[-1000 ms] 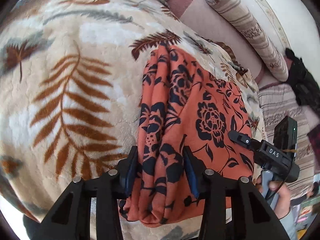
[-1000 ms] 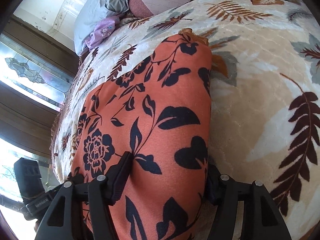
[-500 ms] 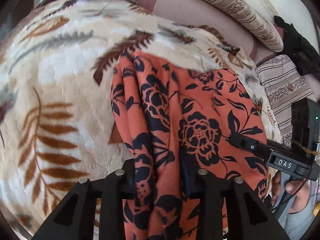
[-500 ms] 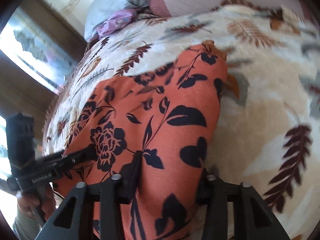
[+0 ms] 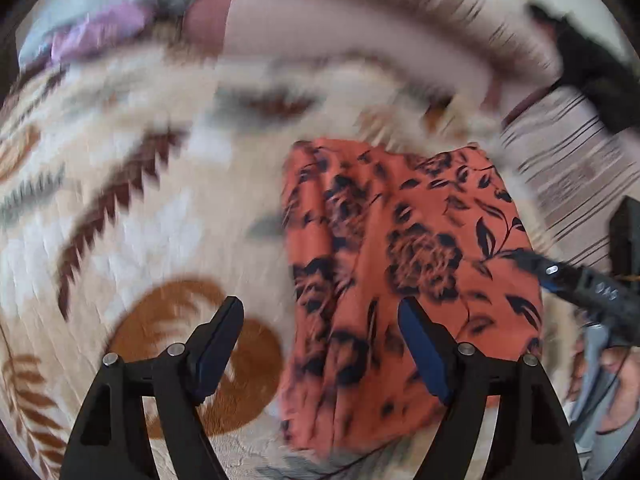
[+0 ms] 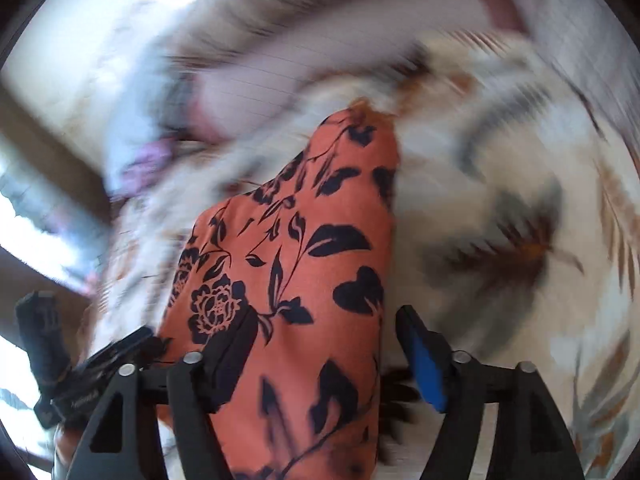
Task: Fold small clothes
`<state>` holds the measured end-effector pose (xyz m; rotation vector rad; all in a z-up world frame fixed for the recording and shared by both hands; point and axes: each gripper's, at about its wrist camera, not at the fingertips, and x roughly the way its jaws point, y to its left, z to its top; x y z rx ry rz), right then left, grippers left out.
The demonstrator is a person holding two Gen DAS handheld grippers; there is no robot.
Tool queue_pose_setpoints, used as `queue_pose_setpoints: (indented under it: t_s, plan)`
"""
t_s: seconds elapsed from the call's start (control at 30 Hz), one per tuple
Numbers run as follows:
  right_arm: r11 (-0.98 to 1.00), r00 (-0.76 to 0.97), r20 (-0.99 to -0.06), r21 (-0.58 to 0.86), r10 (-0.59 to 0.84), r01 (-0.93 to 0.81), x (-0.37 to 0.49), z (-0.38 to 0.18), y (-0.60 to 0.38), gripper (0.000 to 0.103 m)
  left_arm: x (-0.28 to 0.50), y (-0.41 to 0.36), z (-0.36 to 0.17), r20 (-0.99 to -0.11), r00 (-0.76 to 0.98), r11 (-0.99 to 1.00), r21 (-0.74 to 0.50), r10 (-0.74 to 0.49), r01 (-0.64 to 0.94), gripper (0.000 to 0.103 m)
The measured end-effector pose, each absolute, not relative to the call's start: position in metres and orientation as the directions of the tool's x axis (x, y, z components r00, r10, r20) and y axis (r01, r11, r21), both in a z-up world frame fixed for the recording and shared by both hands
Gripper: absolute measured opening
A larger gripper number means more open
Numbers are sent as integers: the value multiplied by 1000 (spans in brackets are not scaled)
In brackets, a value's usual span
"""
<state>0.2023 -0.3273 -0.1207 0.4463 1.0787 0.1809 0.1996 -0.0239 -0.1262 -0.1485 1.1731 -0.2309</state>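
Your left gripper (image 5: 320, 340) has its jaws spread wide and grips nothing. Its left finger (image 5: 218, 344) hangs over a brown leaf of the blanket (image 5: 120, 200), and its right finger (image 5: 424, 352) hangs over the folded orange floral garment (image 5: 400, 280). From this camera the garment lies on the blanket right of centre, running from between your fingertips out toward the far edge of the bed, with lengthwise creases down its left part. Your right gripper (image 5: 580, 284) shows at the right edge of the left wrist view, its dark tip at the garment's right border; whether it touches the cloth there is too blurred to tell.

From the right wrist camera, your right gripper (image 6: 324, 344) is also wide, clamping nothing. The garment (image 6: 304, 272) passes between its fingers: the left finger (image 6: 232, 356) sits against or over the cloth, and the blue-padded right finger (image 6: 420, 360) stands just beside the garment's right folded edge, over the blanket (image 6: 500, 300). The cloth narrows away from you to a far corner near the middle of the view. Your left gripper (image 6: 100, 376) shows at lower left, by the garment's left border.

Beyond the garment, a striped bolster pillow (image 5: 400, 12) lies across the far side, with a pile of pale blue and lilac cloth (image 5: 100, 24) to its left and a black item (image 5: 592, 64) to its right. Both views are smeared by motion blur.
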Motion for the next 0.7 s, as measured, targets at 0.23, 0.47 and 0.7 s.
queue_pose_setpoints:
  t_s: [0.23,0.47,0.7]
  plan:
    - [871,616,-715,484,332,92,155,-103,-350,76,158,-8,-106,-838,470,959,-265,-279,97,80]
    - [821,435,-730,569,527,-39,173,-127,-293,87,153,-12,-138,-894,402,981,-175,-196,90,82]
    - [870,559,-701,486,443,-80,167,-81,-279,87,118,-3,-95,-853,501,989,-100,-143,113,82]
